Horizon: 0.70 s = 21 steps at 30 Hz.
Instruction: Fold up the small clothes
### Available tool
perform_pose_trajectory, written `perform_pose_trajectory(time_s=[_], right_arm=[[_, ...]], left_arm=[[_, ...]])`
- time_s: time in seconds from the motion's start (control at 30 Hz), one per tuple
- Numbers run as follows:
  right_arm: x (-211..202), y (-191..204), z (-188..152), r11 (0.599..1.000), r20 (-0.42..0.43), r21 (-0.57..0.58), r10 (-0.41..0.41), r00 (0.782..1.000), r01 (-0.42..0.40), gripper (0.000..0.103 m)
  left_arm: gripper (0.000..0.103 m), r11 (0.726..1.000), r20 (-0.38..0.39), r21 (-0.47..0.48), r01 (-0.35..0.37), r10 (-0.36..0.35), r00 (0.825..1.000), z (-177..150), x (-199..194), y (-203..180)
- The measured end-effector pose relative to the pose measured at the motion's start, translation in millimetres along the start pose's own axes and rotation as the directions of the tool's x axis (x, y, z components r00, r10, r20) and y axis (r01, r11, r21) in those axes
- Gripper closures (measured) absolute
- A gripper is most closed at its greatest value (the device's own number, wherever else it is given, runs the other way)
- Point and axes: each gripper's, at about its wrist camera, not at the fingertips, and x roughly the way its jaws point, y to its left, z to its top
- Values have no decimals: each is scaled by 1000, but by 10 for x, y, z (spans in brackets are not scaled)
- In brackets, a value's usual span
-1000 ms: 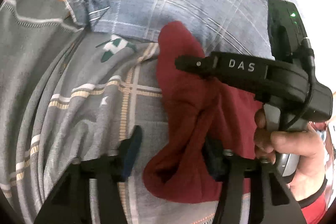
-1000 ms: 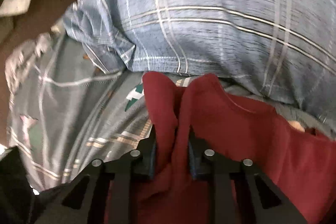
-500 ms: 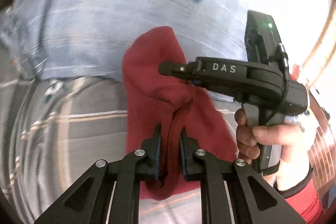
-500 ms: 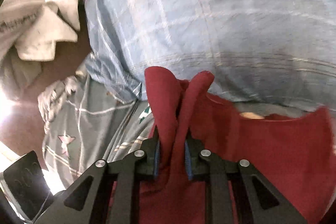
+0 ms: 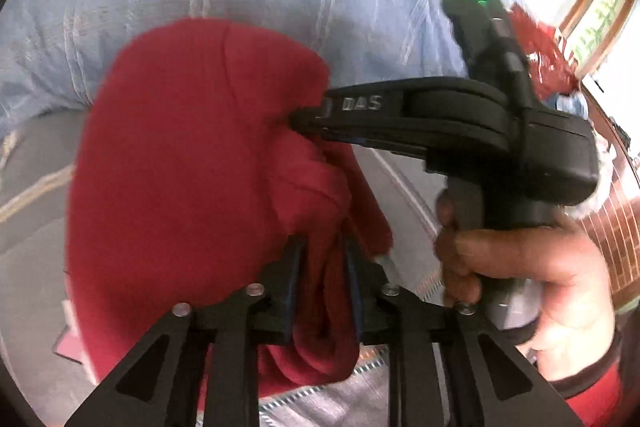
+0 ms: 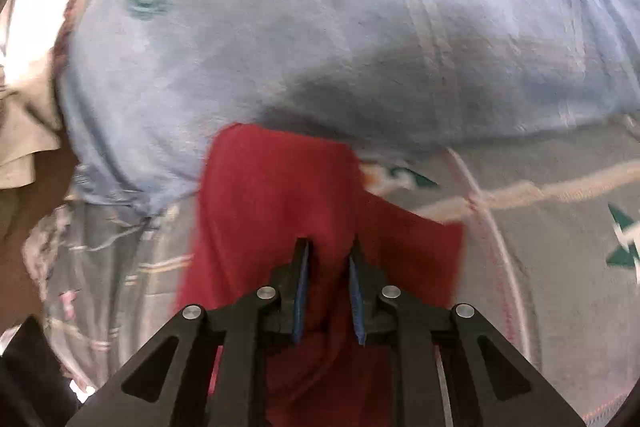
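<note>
Between both grippers hangs the red garment (image 5: 188,163), above the bed: left gripper (image 5: 322,283) and right gripper (image 6: 328,287) each pinch bunched cloth. I keep edges matched, tension even.

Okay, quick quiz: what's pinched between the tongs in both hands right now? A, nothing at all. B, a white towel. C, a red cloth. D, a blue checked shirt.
C: the left tongs and the right tongs each have a bunch of the red cloth squeezed between their blue pads.
</note>
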Motion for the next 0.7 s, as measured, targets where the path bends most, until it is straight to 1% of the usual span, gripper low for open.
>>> perform_pose_trajectory(time_s=[0.07, 0.1, 0.13, 0.17, 0.2, 0.23, 0.27, 0.33, 0.4, 0.43, 0.47, 0.5, 0.53, 0.6, 0.63, 0.67, 0.7], right_arm=[[51, -74, -56, 1000, -9, 26, 18, 1000, -18, 87], [-1, -87, -74, 999, 1, 40, 29, 1000, -29, 84], [-55, -80, -75, 999, 7, 44, 24, 1000, -25, 82], [-157, -71, -71, 999, 23, 40, 12, 1000, -13, 80], [-255, -78, -71, 999, 38, 34, 2, 999, -4, 78], [-371, -50, -84, 1000, 60, 24, -2, 998, 1, 69], [-508, 5, -117, 1000, 88, 7, 6, 996, -6, 59], [-684, 115, -191, 999, 114, -23, 25, 993, -22, 50], [-765, 240, -321, 997, 115, -58, 61, 991, -55, 50], [-766, 361, -394, 992, 105, -92, 95, 990, -86, 50], [-745, 460, -451, 987, 87, -123, 113, 990, -102, 50], [-700, 553, -494, 983, 69, -153, 113, 991, -102, 50], [-629, 628, -555, 978, 47, -190, 91, 995, -80, 54], [-422, 662, -710, 972, 1, -235, -15, 1000, 15, 57], [-342, 630, -779, 970, -14, -239, -57, 998, 52, 66], [-239, 545, -871, 965, -31, -241, -114, 993, 103, 80], [-233, 505, -912, 964, -21, -241, -123, 992, 114, 85]], left_arm=[[74, 1000, 2, -3, 29, -29, 1000, -13, -165, 22], [66, 999, 6, -2, 35, -35, 999, -13, -267, 51], [62, 1000, 28, 3, 29, -29, 999, -25, -455, 83], [54, 1000, 54, 7, 17, -17, 998, -44, -592, 135], [49, 1000, 84, 10, 1, -2, 997, -66, -732, 180], [48, 999, 119, 12, -30, 29, 993, -104, -892, 250], [47, 998, 140, 7, -66, 65, 988, -140, -1004, 308], [47, 990, 163, -12, -141, 141, 976, -225, -1155, 419], [47, 982, 163, -38, -187, 191, 968, -283, -1188, 526], [47, 977, 145, -60, -205, 211, 967, -318, -1159, 599], [47, 976, 132, -72, -207, 215, 968, -367, -1143, 602], [47, 975, 121, -79, -206, 215, 969, -378, -1094, 620], [47, 974, 107, -82, -211, 219, 970, -411, -1023, 637], [47, 971, 79, -71, -227, 232, 970, -418, -818, 651], [47, 972, 69, -66, -224, 228, 971, -426, -702, 702], [47, 973, 62, -67, -223, 227, 972, -382, -559, 736], [47, 972, 62, -68, -227, 231, 971, -382, -503, 768]])
